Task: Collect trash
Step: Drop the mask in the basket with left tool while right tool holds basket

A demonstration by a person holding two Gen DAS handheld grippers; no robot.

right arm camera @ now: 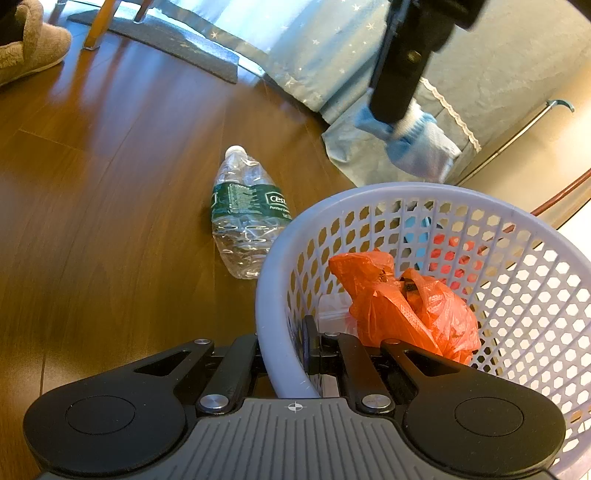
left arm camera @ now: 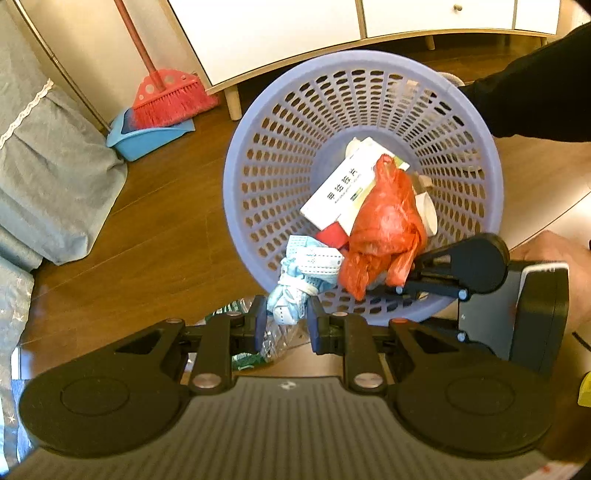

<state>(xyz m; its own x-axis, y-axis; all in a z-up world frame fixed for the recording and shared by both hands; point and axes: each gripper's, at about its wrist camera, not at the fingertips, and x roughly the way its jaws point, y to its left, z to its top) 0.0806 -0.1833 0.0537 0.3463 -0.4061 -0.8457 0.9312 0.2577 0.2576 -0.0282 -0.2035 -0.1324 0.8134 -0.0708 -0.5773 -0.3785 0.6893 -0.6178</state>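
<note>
My left gripper (left arm camera: 283,325) is shut on a crumpled blue and white face mask (left arm camera: 301,273), held over the near rim of the lilac plastic basket (left arm camera: 236,184). Inside the basket lie an orange plastic bag (left arm camera: 384,225) and a white medicine box (left arm camera: 340,192). My right gripper (right arm camera: 282,350) is shut on the basket's rim (right arm camera: 269,295), one finger inside and one outside. In the right wrist view the left gripper (right arm camera: 400,122) hangs above the basket with the mask (right arm camera: 417,147). A crushed clear water bottle (right arm camera: 245,214) with a green label lies on the wooden floor left of the basket.
A red broom (left arm camera: 170,98) rests in a blue dustpan (left arm camera: 147,134) by a white cabinet (left arm camera: 295,33). Grey-blue bedding (left arm camera: 48,158) hangs down on the left. A furry slipper (right arm camera: 26,40) and a chair leg (right arm camera: 96,26) stand at the far left of the right wrist view.
</note>
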